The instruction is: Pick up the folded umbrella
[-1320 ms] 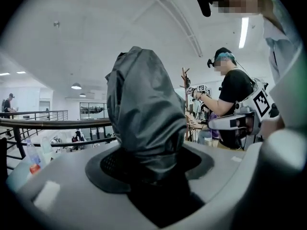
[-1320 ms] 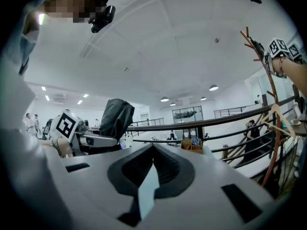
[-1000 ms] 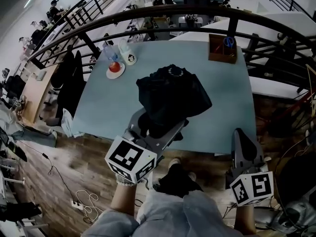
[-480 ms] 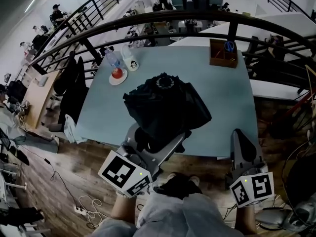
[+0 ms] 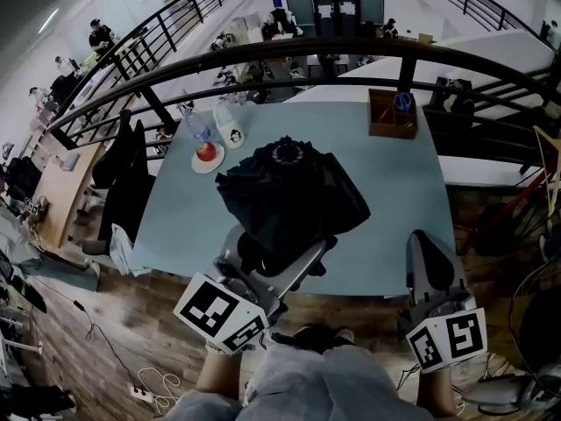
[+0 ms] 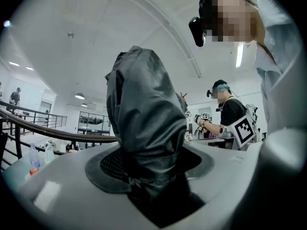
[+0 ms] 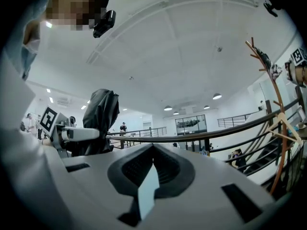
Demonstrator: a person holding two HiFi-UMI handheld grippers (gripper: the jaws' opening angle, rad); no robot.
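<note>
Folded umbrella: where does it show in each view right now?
Head view: folded umbrella at centre, above the table, clamped in the left hand-held gripper.
Left gripper view: centre, rising from between the jaws.
Right gripper view: left of centre, upright.
Shared landmark: the dark railing, behind it in all three.

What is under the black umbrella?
The left gripper, shut on its lower end, and the table below. The tabletop patch behind the umbrella is covered, so anything there cannot be seen.
</note>
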